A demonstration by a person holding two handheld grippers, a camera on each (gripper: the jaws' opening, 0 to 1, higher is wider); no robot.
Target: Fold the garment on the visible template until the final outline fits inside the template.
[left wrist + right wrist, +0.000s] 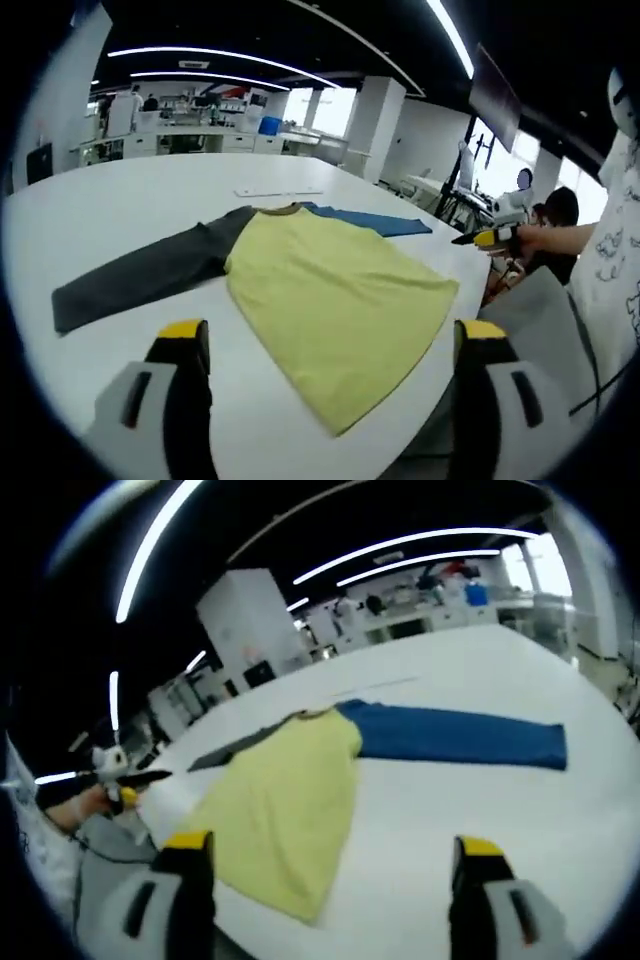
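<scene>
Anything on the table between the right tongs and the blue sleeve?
Nothing: in the right gripper view, bare white table runs from the open right tongs up to the blue sleeve. The yellow shirt body lies off to one side.

Count on the bench: one. It is white and carries all the cloth.

Garments: one shirt, with a yellow body, one dark grey sleeve and one blue sleeve. Sleeves counted: two.

Flat pale strips lying beyond the collar: one.

Tongs: two sets, the left tongs and the right tongs, each with two yellow-tipped jaws, spread apart and empty.
</scene>
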